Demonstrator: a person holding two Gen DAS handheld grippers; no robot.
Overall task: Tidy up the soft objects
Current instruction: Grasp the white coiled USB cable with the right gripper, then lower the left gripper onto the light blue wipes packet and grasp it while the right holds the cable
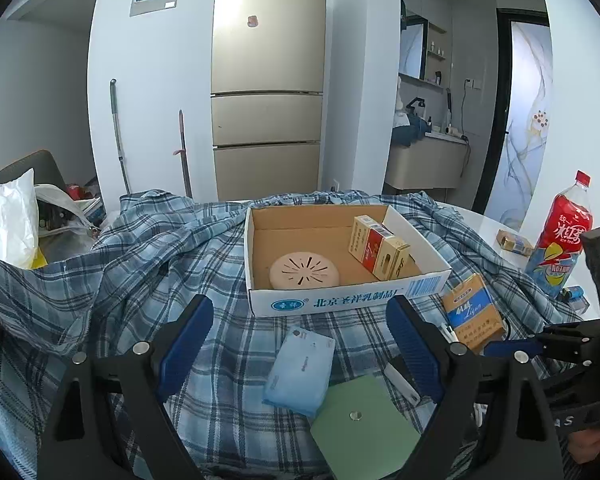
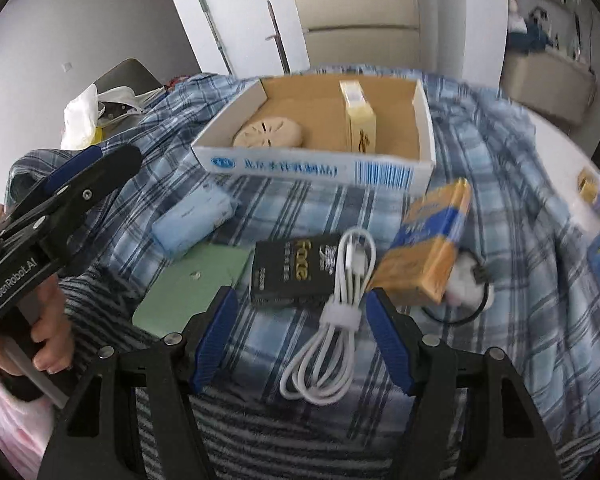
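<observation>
Right gripper (image 2: 296,340) open astride the limp, light cable (image 2: 332,320): pinch at its strap; left gripper (image 1: 300,344) open, empty.

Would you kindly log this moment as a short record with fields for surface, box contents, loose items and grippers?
surface: blue plaid cloth
box: open white cardboard tray, holding a round pink slotted disc and a yellow-red carton
loose items: light blue tissue pack, flat green square pad, coiled white cable, black pack, orange-blue carton
left gripper: open, above the tissue pack
right gripper: open, around the cable, pads not pressing
</observation>
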